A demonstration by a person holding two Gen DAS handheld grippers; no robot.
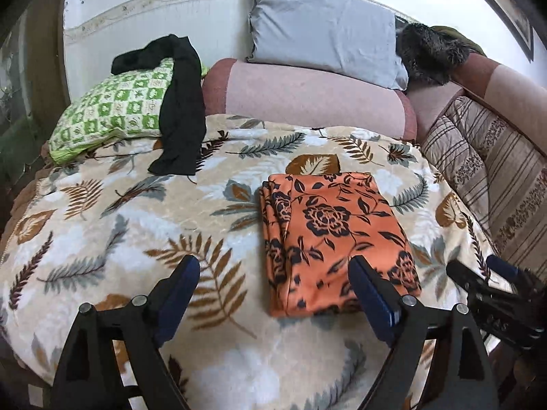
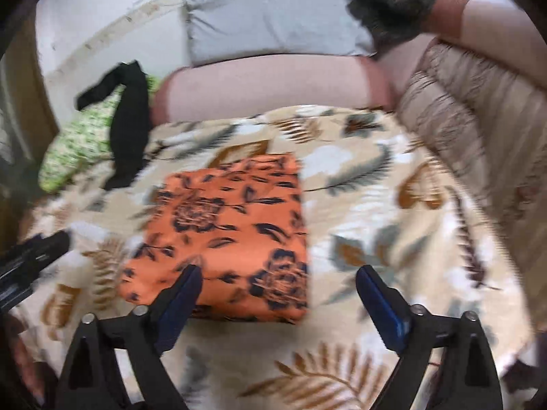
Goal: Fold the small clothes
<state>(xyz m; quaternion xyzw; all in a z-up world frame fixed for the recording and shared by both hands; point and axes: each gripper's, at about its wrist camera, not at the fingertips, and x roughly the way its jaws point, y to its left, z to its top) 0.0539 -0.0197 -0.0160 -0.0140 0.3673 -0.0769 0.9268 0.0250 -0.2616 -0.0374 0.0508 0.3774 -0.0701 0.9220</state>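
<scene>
Folded orange cloth (image 1: 336,239) lies ahead of open left hand-held gripper (image 1: 273,275).

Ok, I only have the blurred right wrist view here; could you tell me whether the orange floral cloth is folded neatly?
Observer: Yes. The left wrist view shows the orange floral cloth as a tidy rectangle, its stacked layers lined up along its left edge.
Operator: Thank you. Is my right gripper touching it?
Observer: No. The right gripper hangs over the leaf-print blanket, off the cloth's right edge and apart from it.
</scene>
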